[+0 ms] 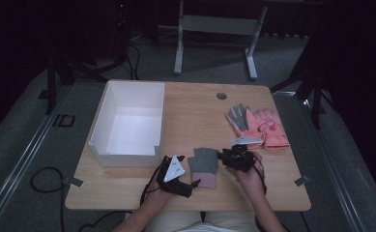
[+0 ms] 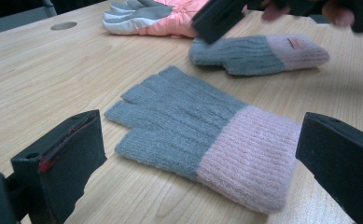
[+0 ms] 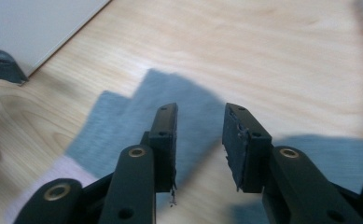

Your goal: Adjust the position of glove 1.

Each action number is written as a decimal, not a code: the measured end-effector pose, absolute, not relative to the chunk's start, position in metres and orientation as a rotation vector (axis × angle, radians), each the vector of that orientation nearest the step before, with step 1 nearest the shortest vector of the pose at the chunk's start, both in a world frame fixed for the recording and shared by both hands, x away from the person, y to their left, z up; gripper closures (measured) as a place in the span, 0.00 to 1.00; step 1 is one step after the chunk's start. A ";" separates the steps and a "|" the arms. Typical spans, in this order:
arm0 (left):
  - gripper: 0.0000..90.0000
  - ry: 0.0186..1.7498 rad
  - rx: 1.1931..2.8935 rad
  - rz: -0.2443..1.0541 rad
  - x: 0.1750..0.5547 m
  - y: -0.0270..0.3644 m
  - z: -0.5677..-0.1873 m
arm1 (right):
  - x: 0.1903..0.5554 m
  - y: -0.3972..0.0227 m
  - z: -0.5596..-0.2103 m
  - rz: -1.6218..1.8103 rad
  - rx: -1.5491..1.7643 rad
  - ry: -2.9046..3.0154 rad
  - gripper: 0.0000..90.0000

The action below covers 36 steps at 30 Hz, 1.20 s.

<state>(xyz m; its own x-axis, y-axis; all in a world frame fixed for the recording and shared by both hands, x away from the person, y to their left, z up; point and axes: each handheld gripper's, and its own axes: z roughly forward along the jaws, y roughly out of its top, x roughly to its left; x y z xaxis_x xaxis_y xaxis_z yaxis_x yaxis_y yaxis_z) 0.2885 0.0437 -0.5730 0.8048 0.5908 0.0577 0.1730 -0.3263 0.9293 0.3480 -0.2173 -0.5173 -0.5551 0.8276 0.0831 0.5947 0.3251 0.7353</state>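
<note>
A grey knit glove with a pink ribbed cuff [image 2: 202,140] lies flat between the spread left jaws — soft, light, best pinched at the thicker cuff; the right jaws are parted too.

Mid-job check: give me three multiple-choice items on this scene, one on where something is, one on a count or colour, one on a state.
1. Where is the white bin?
A. left part of the table
B. right edge of the table
C. on the floor

2. How many grey knit gloves with pink cuffs lie on the table?
A. one
B. two
C. four

3. How do the left gripper's jaws stand?
A. shut on a glove
B. shut on nothing
C. open, either side of the near knit glove

Answers: 1 A, the high view shows the bin left of the gloves. 2 B, the left gripper view shows the near one and a far one. 3 C, the jaws are wide apart, holding nothing.
</note>
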 end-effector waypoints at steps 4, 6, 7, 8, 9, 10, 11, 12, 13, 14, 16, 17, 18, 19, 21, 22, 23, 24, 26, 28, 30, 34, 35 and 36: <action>0.01 0.581 1.886 0.472 0.289 0.044 -0.573 | 0.350 -0.250 -0.511 1.016 1.177 2.309 0.72; 0.01 0.580 1.886 0.473 0.289 0.044 -0.573 | 0.349 -0.265 -0.511 1.007 1.133 2.335 0.72; 0.01 0.581 1.887 0.474 0.289 0.044 -0.573 | 0.349 -0.272 -0.512 1.002 1.113 2.353 0.72; 0.01 0.581 1.888 0.474 0.289 0.044 -0.573 | 0.350 -0.279 -0.513 0.982 1.097 2.370 0.72; 0.01 0.582 1.888 0.473 0.289 0.044 -0.573 | 0.350 -0.284 -0.515 0.953 1.075 2.384 0.72; 0.01 0.583 1.887 0.472 0.289 0.044 -0.573 | 0.351 -0.289 -0.517 0.932 1.062 2.400 0.71; 0.01 0.583 1.887 0.472 0.289 0.044 -0.573 | 0.352 -0.294 -0.518 0.918 1.057 2.412 0.70; 0.01 0.585 1.889 0.472 0.289 0.044 -0.573 | 0.353 -0.297 -0.520 0.906 1.049 2.418 0.70; 0.01 0.586 1.889 0.472 0.289 0.044 -0.573 | 0.355 -0.301 -0.522 0.898 1.053 2.427 0.70; 0.01 0.587 1.889 0.471 0.289 0.044 -0.573 | 0.356 -0.302 -0.523 0.901 1.052 2.433 0.70; 0.01 0.588 1.887 0.471 0.289 0.044 -0.573 | 0.357 -0.303 -0.525 0.908 1.054 2.436 0.70; 0.01 0.589 1.887 0.471 0.289 0.044 -0.573 | 0.359 -0.303 -0.527 0.909 1.054 2.446 0.70; 0.01 0.588 1.887 0.472 0.289 0.044 -0.573 | 0.362 -0.301 -0.531 0.909 1.050 2.457 0.70; 0.01 0.587 1.887 0.472 0.289 0.044 -0.573 | 0.363 -0.300 -0.533 0.903 1.045 2.471 0.70; 0.01 0.584 1.884 0.474 0.289 0.044 -0.573 | 0.366 -0.298 -0.539 0.857 1.039 2.488 0.71; 0.01 0.584 1.884 0.474 0.289 0.044 -0.573 | 0.366 -0.298 -0.539 0.857 1.039 2.488 0.71; 0.01 0.583 1.888 0.475 0.289 0.043 -0.573 | 0.367 -0.298 -0.543 0.827 1.046 2.506 0.72; 0.01 0.583 1.889 0.475 0.289 0.043 -0.573 | 0.368 -0.298 -0.545 0.849 1.051 2.504 0.74; 0.01 0.583 1.886 0.472 0.289 0.044 -0.573 | 0.367 -0.297 -0.545 0.845 1.059 2.501 0.81; 0.01 0.582 1.888 0.474 0.289 0.044 -0.573 | 0.367 -0.295 -0.545 0.825 1.039 2.500 0.85; 0.01 0.583 1.889 0.477 0.289 0.043 -0.573 | 0.366 -0.293 -0.545 0.808 1.041 2.498 0.89; 0.01 0.584 1.889 0.479 0.288 0.043 -0.573 | 0.363 -0.288 -0.542 0.771 1.067 2.490 0.94; 0.01 0.585 1.890 0.478 0.289 0.043 -0.573 | 0.362 -0.288 -0.540 0.774 1.091 2.485 0.95; 0.01 0.587 1.889 0.478 0.289 0.044 -0.573 | 0.359 -0.287 -0.537 0.788 1.117 2.472 0.95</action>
